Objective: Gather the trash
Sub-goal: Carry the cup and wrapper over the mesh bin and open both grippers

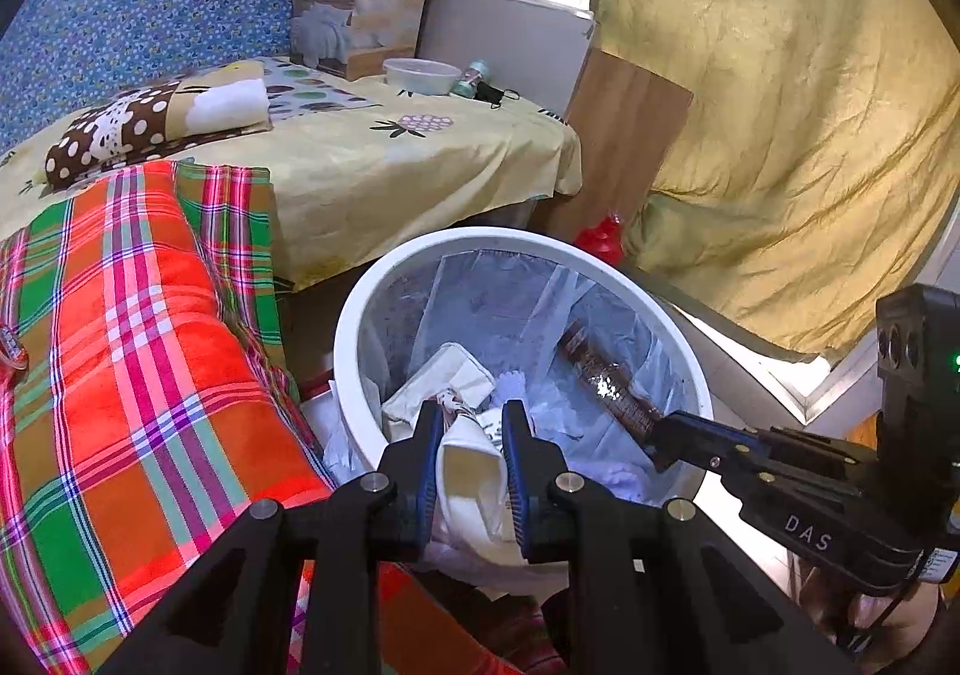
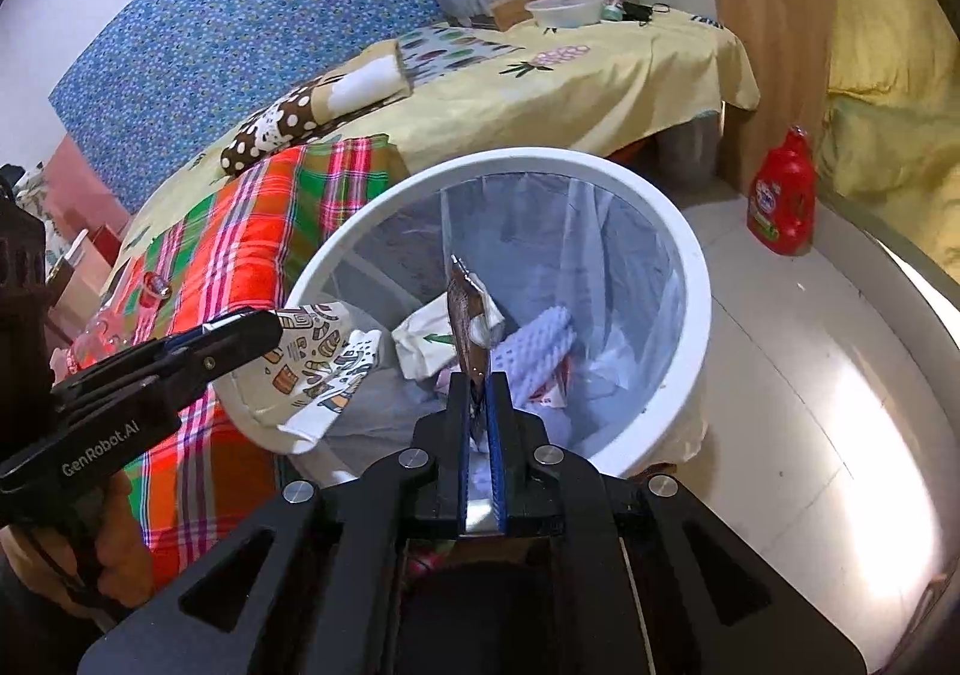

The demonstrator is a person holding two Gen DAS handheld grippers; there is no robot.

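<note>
A white round bin (image 1: 660, 315) (image 2: 690, 279) with a clear liner stands on the floor beside the bed, with crumpled paper and white foam netting (image 2: 540, 345) inside. My left gripper (image 1: 472, 423) (image 2: 267, 330) is over the bin's near edge. It is shut on a squashed printed paper cup (image 1: 468, 465) (image 2: 300, 369). My right gripper (image 2: 478, 393) (image 1: 657, 432) reaches over the bin from the other side. It is shut on a brown shiny wrapper (image 2: 465, 315) (image 1: 606, 381), which sticks up from its jaws above the bin's inside.
A plaid blanket (image 1: 150, 345) and a spotted pillow (image 1: 120, 129) lie on the yellow-sheeted bed (image 1: 390, 165). A box (image 1: 360, 3), a bowl (image 1: 420, 75) and a small jar sit at its far end. A red bottle (image 2: 783, 195) stands on the white tile floor (image 2: 810, 405) near a wooden board.
</note>
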